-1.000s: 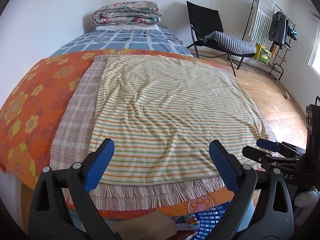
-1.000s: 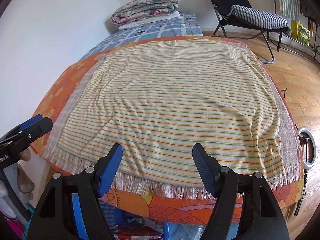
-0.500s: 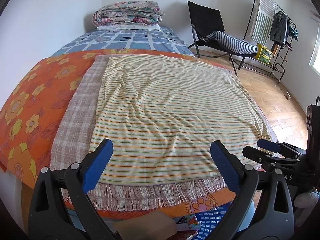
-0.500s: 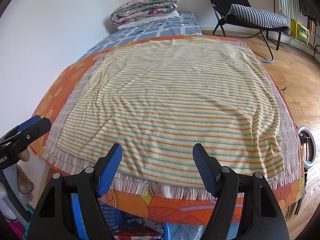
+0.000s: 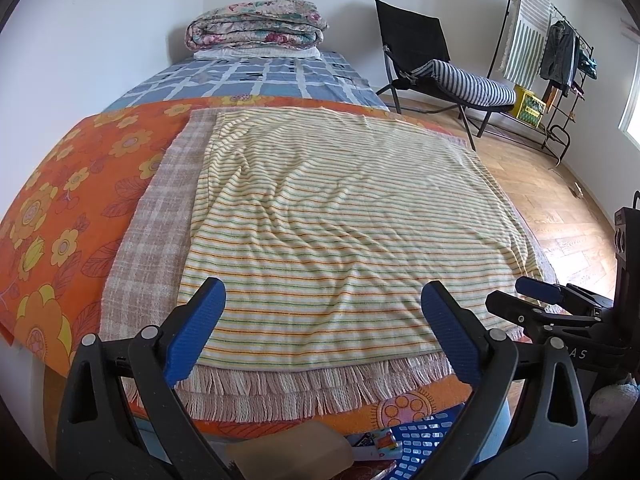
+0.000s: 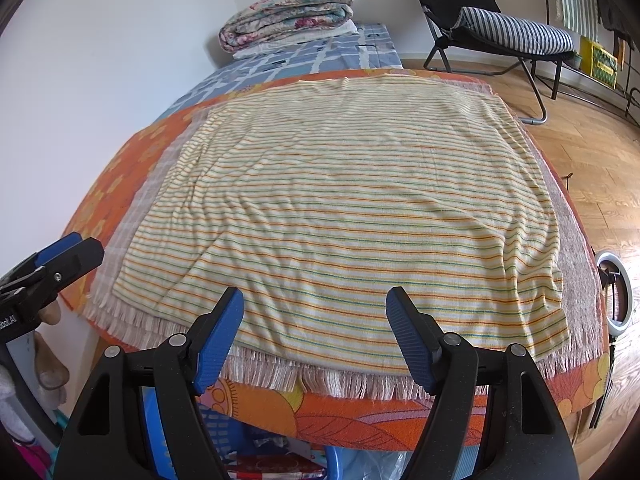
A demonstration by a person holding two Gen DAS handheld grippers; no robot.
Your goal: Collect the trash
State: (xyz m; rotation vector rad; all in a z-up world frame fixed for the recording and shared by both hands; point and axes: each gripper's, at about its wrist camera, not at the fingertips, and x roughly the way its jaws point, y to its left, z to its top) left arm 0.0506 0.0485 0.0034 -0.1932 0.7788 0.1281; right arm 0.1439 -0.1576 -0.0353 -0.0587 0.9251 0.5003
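My left gripper [image 5: 322, 300] is open and empty, held above the near edge of a bed. My right gripper [image 6: 315, 312] is open and empty, also above the near edge. A striped yellow cloth [image 5: 340, 216] lies flat on the bed, over a fringed checked blanket [image 5: 152, 236]; the cloth also shows in the right wrist view [image 6: 352, 208]. No trash shows on the cloth. Below the bed edge, a blue perforated basket [image 5: 424, 440] and colourful packets [image 6: 276, 468] are partly hidden. The right gripper shows at the right of the left wrist view [image 5: 560, 308].
An orange flowered sheet [image 5: 60, 208] covers the bed. A folded quilt [image 5: 256, 28] lies at the far end. A black folding chair with a striped cushion [image 5: 448, 76] and a clothes rack [image 5: 552, 52] stand on the wooden floor to the right. A ring light [image 6: 616, 292] stands by the bed.
Both grippers have shifted very slightly; the view is almost the same. Nothing was taken or released.
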